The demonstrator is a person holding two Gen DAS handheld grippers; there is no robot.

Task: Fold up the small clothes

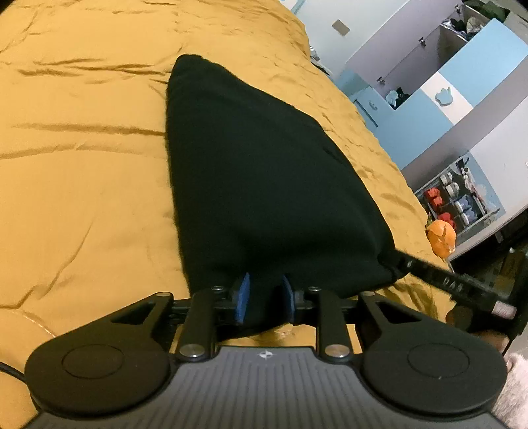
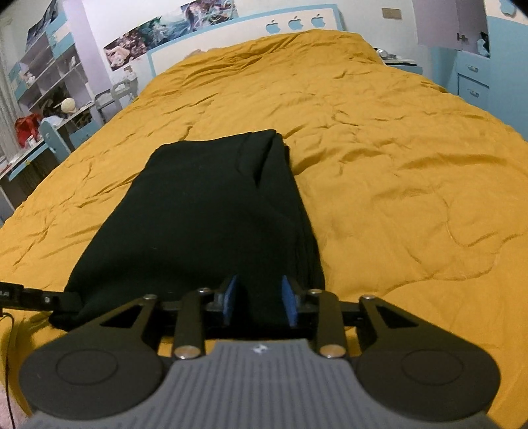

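Plainly, a black garment (image 1: 250, 184) lies stretched along the mustard-yellow bed cover (image 1: 82, 165), its far end flat on the bed and its near edge gathered up at the two grippers. In the left wrist view, the left gripper (image 1: 264, 298) has that near edge bunched between its blue pads (image 1: 243, 297); the jaws stand narrow and the dark cloth fills the gap, so it holds the garment. From there the fabric widens and then tapers away to a rounded far end (the fisheye exaggerates the taper). At the right of the same view, the black finger of the other gripper (image 1: 439, 274) reaches into the garment's near right corner.

In the right wrist view, the right gripper (image 2: 260, 302) likewise has black cloth packed between its blue pads (image 2: 288, 302), jaws a little apart and closed on the garment's (image 2: 204, 211) near edge. Lengthwise folds run along the garment's right side, where layers lie stacked. The left gripper's finger (image 2: 33, 298) enters from the left edge and meets the garment's near left corner.

Beyond the bed (image 2: 396, 148) stands a white and blue headboard (image 2: 264, 23); shelves (image 2: 49, 79) are on the left, and blue drawers (image 2: 473, 82) on the right.
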